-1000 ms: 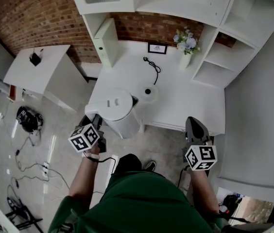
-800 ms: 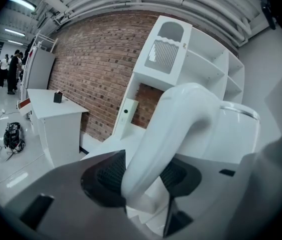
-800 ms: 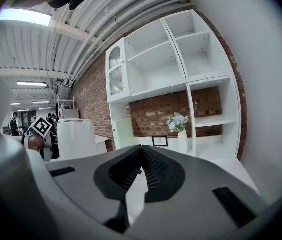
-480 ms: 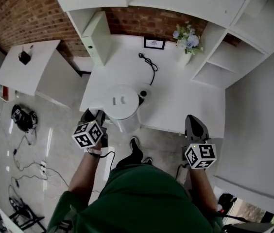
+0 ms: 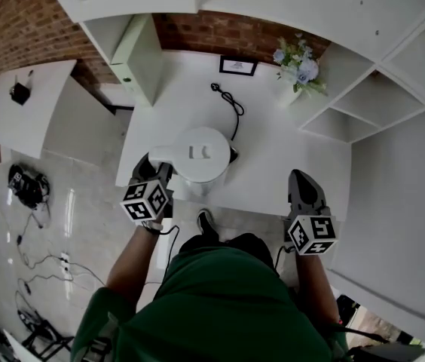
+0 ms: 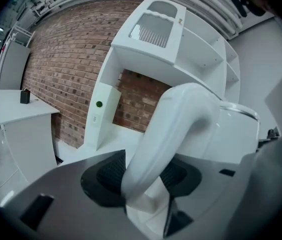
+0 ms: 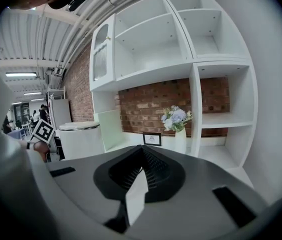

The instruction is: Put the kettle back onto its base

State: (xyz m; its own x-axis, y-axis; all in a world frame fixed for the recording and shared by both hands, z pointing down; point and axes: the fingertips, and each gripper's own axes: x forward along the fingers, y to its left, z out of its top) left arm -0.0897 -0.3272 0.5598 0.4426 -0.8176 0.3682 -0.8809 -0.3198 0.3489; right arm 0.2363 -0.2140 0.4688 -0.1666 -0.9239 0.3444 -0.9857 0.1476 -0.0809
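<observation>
My left gripper (image 5: 154,173) is shut on the curved handle (image 6: 173,134) of the white kettle (image 5: 200,155). In the left gripper view the handle sits between the dark pads (image 6: 108,174). The kettle hangs over the front left part of the white table (image 5: 295,157). It hides nearly all of the round base; only a dark sliver (image 5: 233,154) shows at the kettle's right side. The base's black cord (image 5: 232,105) trails toward the back. My right gripper (image 5: 305,187) is at the table's front right edge, shut with nothing in it. The right gripper view shows the kettle (image 7: 79,138) off to the left.
A vase of flowers (image 5: 297,66) and a small framed picture (image 5: 237,66) stand at the back of the table. A white upright box (image 5: 143,51) is at the back left, open shelves (image 5: 367,100) at the right. A side table (image 5: 24,104) and floor cables (image 5: 28,191) lie to the left.
The person has stepped up to the table. Both grippers moved forward, and the left one carried the kettle from beyond the table's front edge to over the base, which showed before.
</observation>
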